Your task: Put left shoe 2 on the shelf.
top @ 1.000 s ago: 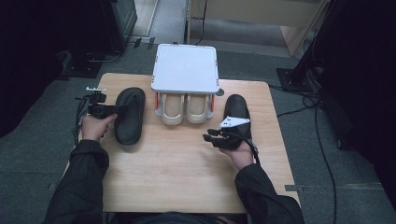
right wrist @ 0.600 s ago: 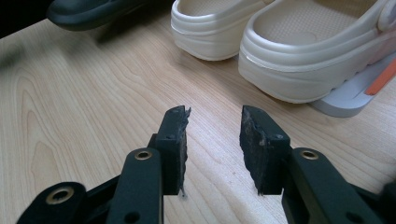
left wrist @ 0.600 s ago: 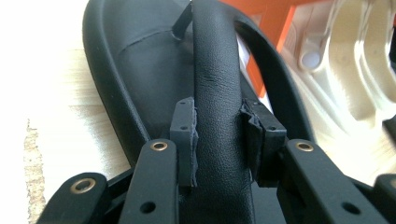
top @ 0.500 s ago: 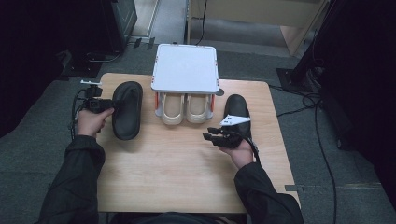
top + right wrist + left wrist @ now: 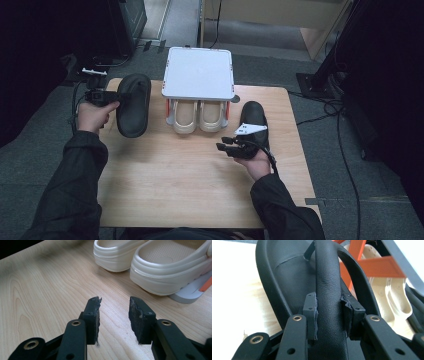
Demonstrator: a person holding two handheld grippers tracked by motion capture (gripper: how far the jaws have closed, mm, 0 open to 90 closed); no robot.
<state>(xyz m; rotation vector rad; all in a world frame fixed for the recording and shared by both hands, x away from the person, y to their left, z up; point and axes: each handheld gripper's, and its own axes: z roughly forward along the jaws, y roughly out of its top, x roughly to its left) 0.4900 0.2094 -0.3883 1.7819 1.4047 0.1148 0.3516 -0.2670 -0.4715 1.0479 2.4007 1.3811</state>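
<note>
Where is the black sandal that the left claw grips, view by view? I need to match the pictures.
High view: the black sandal is at the table's left, left of the white rack, beside the left claw.
Left gripper view: centre; its strap runs up between the pads, which press on it.
Right gripper view: not in it.
Shared landmark: the cream clogs.

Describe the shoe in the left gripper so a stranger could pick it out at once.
Start at the white-topped shoe rack at the far edge of the wooden table. Just left of it hangs a black slipper, its strap clamped in the left gripper. The other black slipper lies right of the rack.
</note>
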